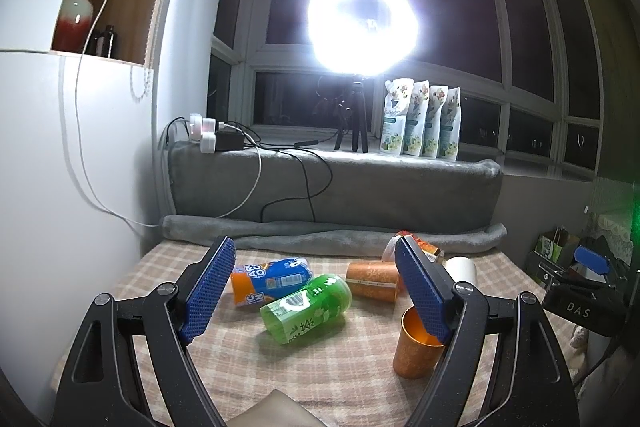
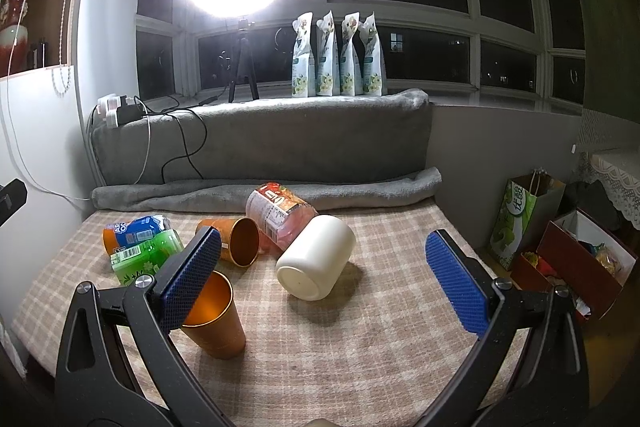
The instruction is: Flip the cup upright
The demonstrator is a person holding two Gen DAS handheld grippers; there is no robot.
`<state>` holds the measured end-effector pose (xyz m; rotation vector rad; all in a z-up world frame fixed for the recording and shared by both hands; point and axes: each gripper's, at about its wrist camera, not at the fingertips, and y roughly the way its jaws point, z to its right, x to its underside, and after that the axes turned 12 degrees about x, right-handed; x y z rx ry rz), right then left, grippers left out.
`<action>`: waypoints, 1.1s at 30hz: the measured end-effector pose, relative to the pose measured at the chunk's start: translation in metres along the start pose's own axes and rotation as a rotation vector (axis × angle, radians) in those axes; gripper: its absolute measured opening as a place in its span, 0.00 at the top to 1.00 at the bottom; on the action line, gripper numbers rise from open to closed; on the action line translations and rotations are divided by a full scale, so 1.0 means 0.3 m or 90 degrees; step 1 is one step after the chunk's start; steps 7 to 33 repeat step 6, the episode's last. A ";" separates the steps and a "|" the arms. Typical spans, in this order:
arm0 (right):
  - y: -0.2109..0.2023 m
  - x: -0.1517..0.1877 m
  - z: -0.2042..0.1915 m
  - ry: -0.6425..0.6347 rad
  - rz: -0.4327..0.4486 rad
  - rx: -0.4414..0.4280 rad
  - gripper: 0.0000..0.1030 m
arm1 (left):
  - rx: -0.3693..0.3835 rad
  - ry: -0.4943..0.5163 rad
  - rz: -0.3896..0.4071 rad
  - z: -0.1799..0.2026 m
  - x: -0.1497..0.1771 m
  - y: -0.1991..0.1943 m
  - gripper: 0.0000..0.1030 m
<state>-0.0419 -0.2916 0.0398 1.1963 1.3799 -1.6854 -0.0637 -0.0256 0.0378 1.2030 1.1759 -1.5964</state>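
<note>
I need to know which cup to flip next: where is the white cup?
In the right wrist view the white cup lies on its side mid-table, against the pink bottle, right of the tipped orange cup.

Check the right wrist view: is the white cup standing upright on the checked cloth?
No, the white cup lies on its side on the checked cloth, with its flat base turned toward the camera.

Bare checked counter (image 2: pixel 360 339) is lying open in front of the white cup (image 2: pixel 316 257). Behind it, the pink bottle (image 2: pixel 276 213) is touching it, while two orange cups (image 2: pixel 216 311) (image 2: pixel 238 241) are crowding the left side.
</note>
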 end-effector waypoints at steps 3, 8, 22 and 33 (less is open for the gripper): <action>0.000 -0.001 0.002 0.001 -0.001 0.000 0.00 | -0.004 0.006 0.002 0.001 0.002 0.000 0.20; 0.000 0.001 0.000 -0.001 -0.001 0.000 0.00 | -0.005 0.010 0.003 -0.001 0.004 0.000 0.20; 0.000 0.001 0.000 -0.001 -0.001 0.000 0.00 | -0.005 0.010 0.003 -0.001 0.004 0.000 0.20; 0.000 0.001 0.000 -0.001 -0.001 0.000 0.00 | -0.005 0.010 0.003 -0.001 0.004 0.000 0.20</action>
